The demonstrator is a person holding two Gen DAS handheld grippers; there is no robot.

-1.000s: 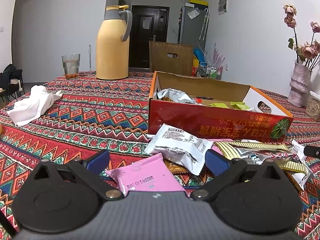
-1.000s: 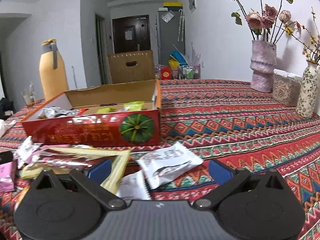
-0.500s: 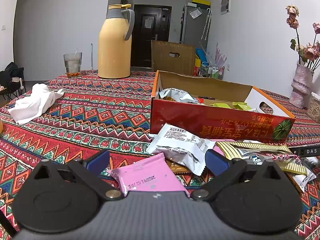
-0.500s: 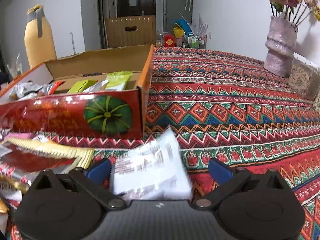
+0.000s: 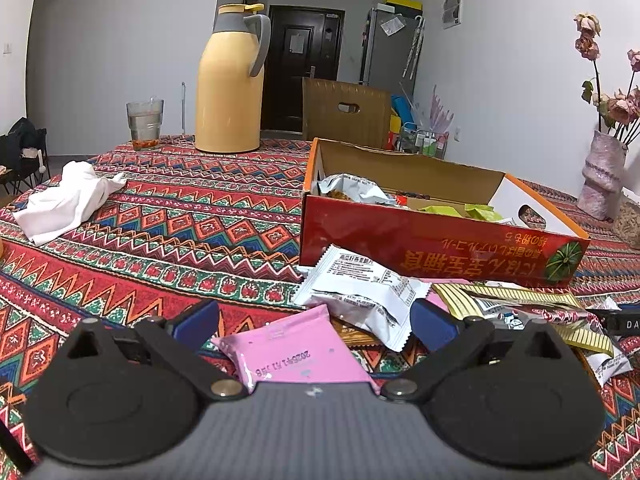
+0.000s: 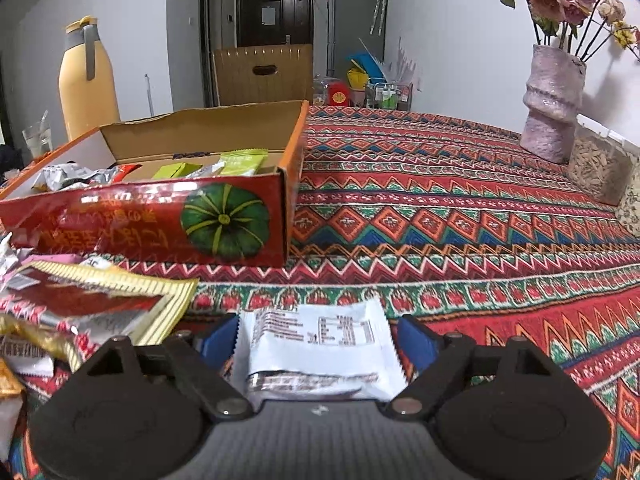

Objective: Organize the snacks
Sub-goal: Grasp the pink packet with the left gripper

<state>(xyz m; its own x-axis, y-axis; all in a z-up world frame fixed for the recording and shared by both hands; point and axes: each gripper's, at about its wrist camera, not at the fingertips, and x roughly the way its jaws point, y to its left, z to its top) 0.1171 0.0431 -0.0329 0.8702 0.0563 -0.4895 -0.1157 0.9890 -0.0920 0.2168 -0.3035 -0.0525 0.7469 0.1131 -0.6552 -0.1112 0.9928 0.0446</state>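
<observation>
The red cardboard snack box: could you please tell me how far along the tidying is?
Done: a few packets, silver and green, already lie in the red cardboard box. In hand: the right gripper has been closing its fingers around a white printed packet. Left: the pink flat packet and the loose pile on the patterned tablecloth.

Right tool (image 6: 316, 340) dropped lower, jaws closing around white snack packet (image 6: 316, 352).
</observation>
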